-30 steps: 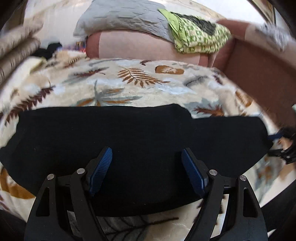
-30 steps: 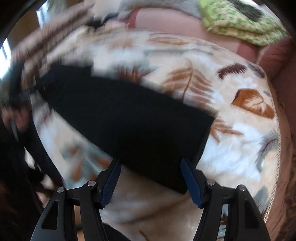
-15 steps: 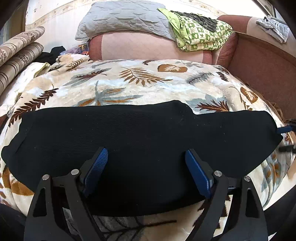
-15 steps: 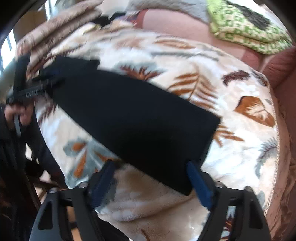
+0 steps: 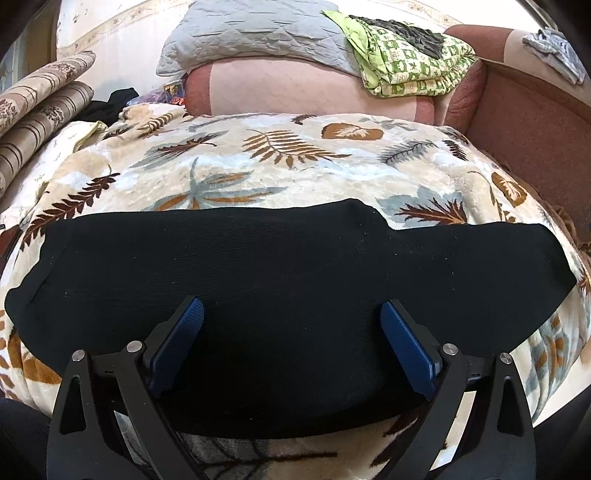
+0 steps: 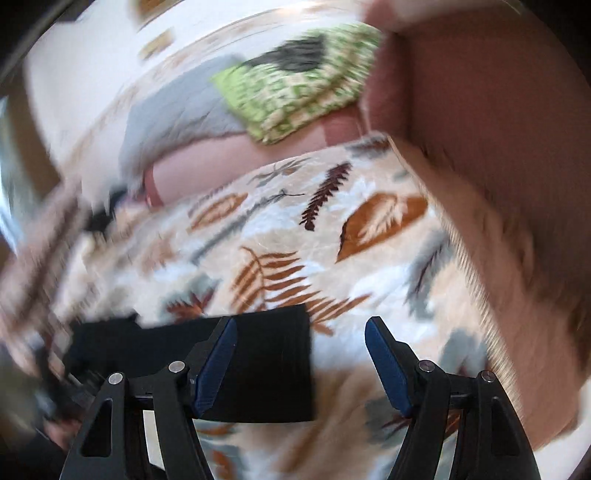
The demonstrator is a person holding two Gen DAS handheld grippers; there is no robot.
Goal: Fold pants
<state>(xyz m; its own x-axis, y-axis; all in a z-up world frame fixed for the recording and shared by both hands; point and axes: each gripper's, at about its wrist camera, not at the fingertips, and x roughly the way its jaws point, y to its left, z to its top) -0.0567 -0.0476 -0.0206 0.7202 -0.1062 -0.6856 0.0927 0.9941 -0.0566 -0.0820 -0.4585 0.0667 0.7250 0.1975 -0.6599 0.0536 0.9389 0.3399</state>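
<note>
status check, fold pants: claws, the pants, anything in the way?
Left claw opening, nothing gripped. Right claw open, empty, view blurred. Black pants lie flat, folded lengthwise, on the leaf blanket. Nothing in the way.

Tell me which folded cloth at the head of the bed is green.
The checked blanket on the right, under a dark garment; the quilted one beside it is grey.

- Bright, soft daylight all over, hardly a shadow.
- Left wrist view is crisp, bowing at the edges.
- Right wrist view is smeared with motion blur, corners dark.
</note>
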